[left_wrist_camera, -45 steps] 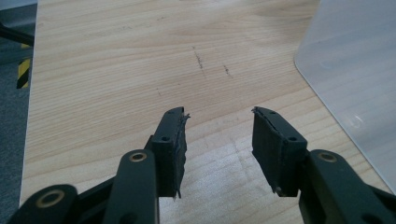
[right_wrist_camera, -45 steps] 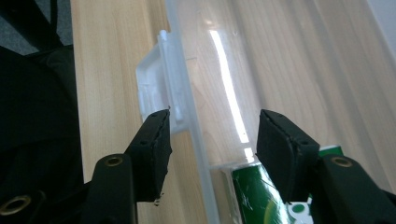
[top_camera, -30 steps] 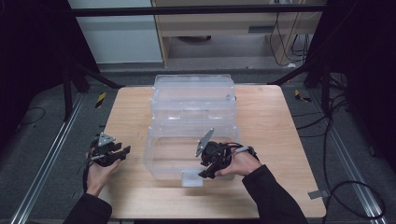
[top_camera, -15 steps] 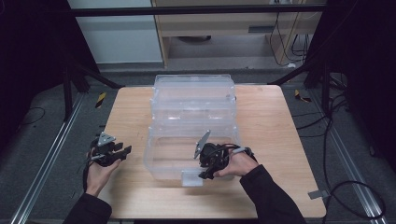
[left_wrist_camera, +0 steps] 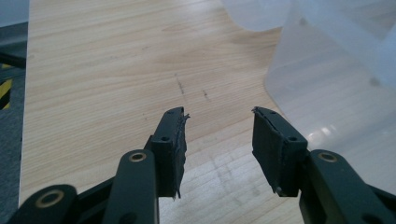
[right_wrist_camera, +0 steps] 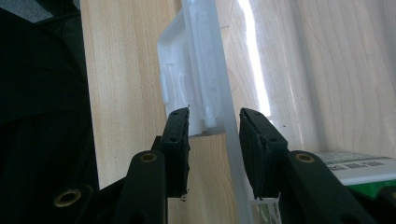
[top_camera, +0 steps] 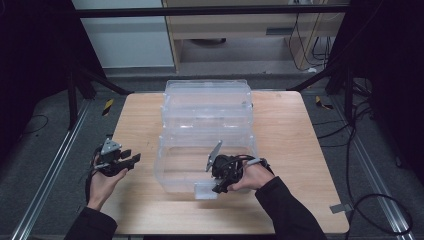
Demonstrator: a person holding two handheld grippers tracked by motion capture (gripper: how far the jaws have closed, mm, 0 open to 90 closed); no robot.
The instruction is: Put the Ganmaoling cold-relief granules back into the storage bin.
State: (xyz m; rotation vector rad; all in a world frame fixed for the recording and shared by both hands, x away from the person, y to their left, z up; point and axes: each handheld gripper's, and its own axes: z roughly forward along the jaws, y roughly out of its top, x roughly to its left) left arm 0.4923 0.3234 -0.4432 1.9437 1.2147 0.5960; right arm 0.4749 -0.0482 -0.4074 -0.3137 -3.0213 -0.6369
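Near the desk's [top_camera: 300,150] front edge we note the clear plastic bin [top_camera: 207,160], smooth and round-cornered. Our right gripper [right_wrist_camera: 214,122] straddles its front rim and moulded latch [right_wrist_camera: 187,88], jaws just closing, pads not yet pressing. Left gripper [left_wrist_camera: 219,123] hangs open over pale woodgrain beside the bin.

Both forearms wore dark, near-black long sleeves [top_camera: 287,210] reaching the wrists. The left gripper [top_camera: 116,159] was black, topped by a grey three-cornered plate [top_camera: 110,147], with a black cable [top_camera: 90,176] looping beside the hand; the right gripper [top_camera: 223,174] carried a like plate. Each gripper's flat black pads [left_wrist_camera: 172,144] showed frayed edges, small screw holes, and brass-ringed pivots on rounded black arms.
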